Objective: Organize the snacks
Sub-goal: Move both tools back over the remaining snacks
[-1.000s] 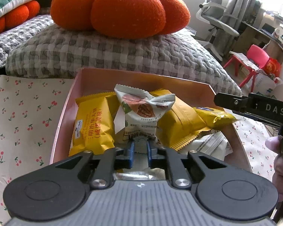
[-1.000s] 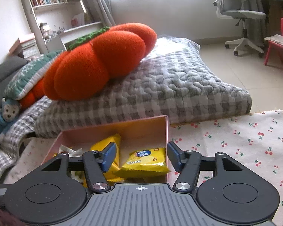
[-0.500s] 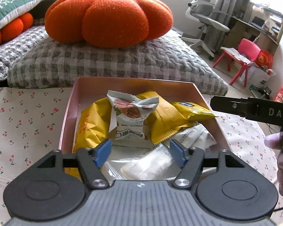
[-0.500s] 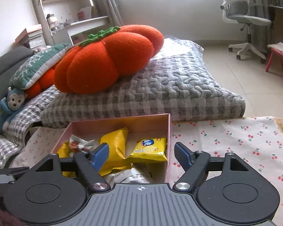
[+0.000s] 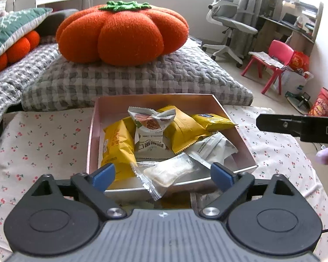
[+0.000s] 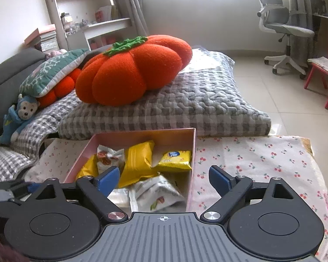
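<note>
Snacks gathered in the pink box, both grippers released

The snack packets (image 5: 161,135) lie piled inside the pink box (image 5: 91,131) on the cherry-print cloth (image 5: 43,142); none shows outside it, so little seems left. The left gripper (image 5: 163,172) and right gripper (image 6: 164,178) have just been opening, nothing between their pads.
</note>
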A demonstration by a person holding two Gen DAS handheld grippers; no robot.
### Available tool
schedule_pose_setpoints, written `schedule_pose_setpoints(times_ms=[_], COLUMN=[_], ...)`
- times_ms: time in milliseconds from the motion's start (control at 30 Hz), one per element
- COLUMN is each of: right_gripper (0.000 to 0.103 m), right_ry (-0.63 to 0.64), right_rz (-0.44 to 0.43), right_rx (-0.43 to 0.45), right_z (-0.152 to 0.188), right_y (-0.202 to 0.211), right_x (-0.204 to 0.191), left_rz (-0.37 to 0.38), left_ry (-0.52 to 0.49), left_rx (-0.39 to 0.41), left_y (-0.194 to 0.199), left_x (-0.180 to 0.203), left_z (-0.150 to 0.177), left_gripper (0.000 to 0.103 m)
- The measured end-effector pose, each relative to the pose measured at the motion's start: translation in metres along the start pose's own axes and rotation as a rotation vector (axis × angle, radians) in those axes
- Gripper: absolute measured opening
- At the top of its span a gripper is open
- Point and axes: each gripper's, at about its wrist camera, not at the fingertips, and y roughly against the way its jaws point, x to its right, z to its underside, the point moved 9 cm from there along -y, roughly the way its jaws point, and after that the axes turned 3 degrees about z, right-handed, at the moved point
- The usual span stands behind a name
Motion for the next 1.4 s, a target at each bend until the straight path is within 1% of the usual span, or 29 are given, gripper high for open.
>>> schedule_pose_setpoints(times_ms=[100,267,467,767,933,1100,1200,1400], right_gripper=[0.091,0.092,0.095,0.096,0.096,0.096,0.096,0.096], right_ry=[0.019,0.043,0.071,0.141,0.168,0.2,0.234,0.28], right_rz=[-0.001,-0.001,-0.015,-0.022,-0.017,-0.011,-0.008,-0.008], right_rx=[-0.013,-0.035,-0.06,-0.092,-0.121,-0.165,-0.194,-0.255], right_z=[0.007,0.021,0.04,0.067,0.083,0.106,0.123,0.153], right_y=[0.008,0.02,0.032,0.046,0.05,0.05,0.05,0.047], right_x=[-0.002,-0.004,-0.006,-0.011,-0.011,-0.01,-0.01,-0.01], left_rz=[-0.002,0.004,0.019,0.023,0.023,0.026,0.043,0.101], left_ry=[-0.025,-0.067,-0.109,-0.156,-0.178,-0.217,-0.224,-0.231], left_rx=[0.011,0.009,-0.005,-0.042,-0.062,-0.066,-0.078,-0.117], left_y=[0.008,0.017,0.026,0.036,0.04,0.046,0.045,0.039], left_x=[0.003,0.008,0.011,0.007,0.005,0.001,0.0,0.006], left_z=[0.003,0.012,0.027,0.059,0.074,0.089,0.099,0.12], left_gripper=[0.1,0.102,0.102,0.102,0.102,0.102,0.102,0.102])
